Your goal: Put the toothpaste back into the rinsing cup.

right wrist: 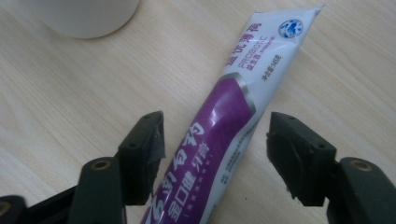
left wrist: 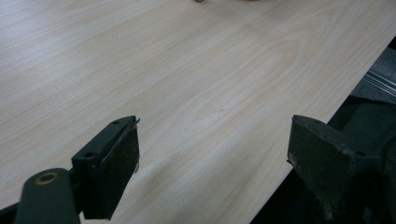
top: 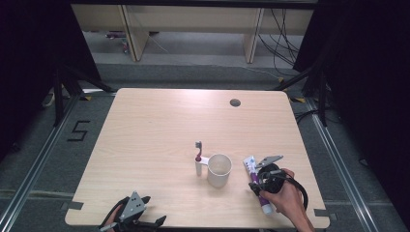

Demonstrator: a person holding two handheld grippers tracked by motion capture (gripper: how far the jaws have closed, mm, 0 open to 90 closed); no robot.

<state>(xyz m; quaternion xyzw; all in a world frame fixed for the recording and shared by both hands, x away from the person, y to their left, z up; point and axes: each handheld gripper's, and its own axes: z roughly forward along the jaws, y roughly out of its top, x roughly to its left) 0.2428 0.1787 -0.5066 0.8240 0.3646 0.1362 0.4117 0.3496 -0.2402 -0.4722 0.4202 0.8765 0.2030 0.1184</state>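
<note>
Presently, right gripper (right wrist: 212, 154): fingers half-wide, straddling the toothpaste tube (right wrist: 224, 140) at its purple mid-body; a gap shows on both sides, so no pad presses on it yet.
Tube position: flat on the bench (top: 145, 145) at the near right, crimped white end pointing far, cap end toward the near edge, just right of the white mug (top: 219, 170).
Tube handling: judged light, soft-walled and glossy; likely to dent or slide under a hard pinch. Best taken across the fuller purple middle, not the thin flat crimp.
Right hand (top: 285, 195): comes in from the near right edge and lies low over the tube, gripper pointing far-left along the bench.
Left gripper (left wrist: 212, 161): fingers wide apart, nothing between them, resting at the near left edge of the bench.
Other items: toothbrush (top: 198, 151) standing upright in a small holder just left of the mug.
</note>
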